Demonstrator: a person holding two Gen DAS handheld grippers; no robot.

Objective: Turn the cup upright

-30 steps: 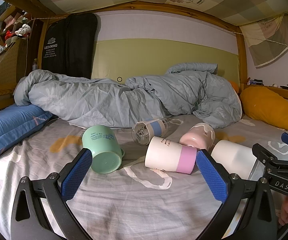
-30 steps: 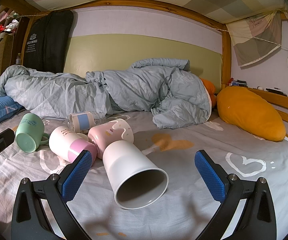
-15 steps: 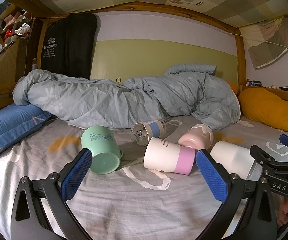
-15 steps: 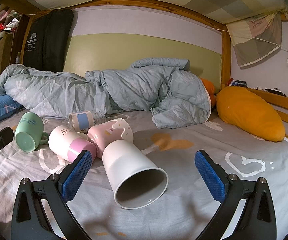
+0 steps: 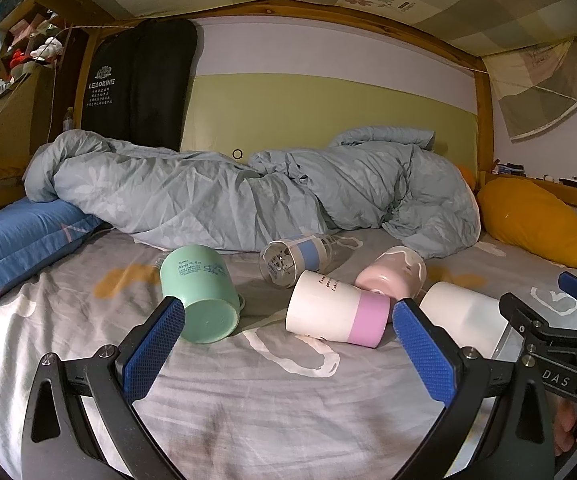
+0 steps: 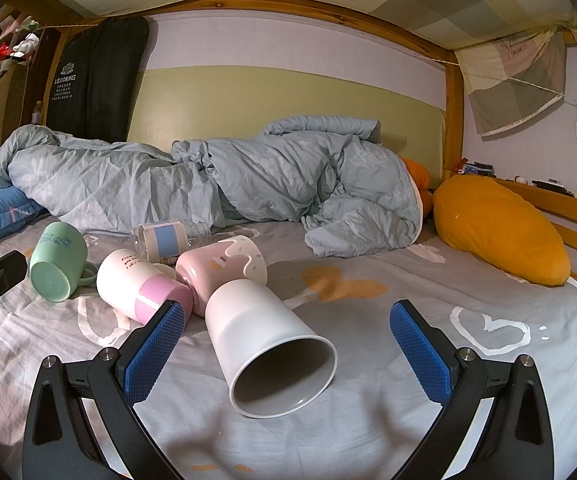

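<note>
While level, both tools [image 6: 287, 344] agape

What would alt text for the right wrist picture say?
A white cup lies on its side on a grey bedsheet, mouth toward the camera, between open blue-padded jaws. Behind it lie three more tipped cups and a rumpled duvet.

Left gripper [image 5: 288, 348] held low and level, jaws spread wide, nothing between the pads. Right gripper [image 6: 288, 350] likewise wide apart, low, pointing toward 12 o'clock; seen from the left wrist at 4 o'clock.
</note>
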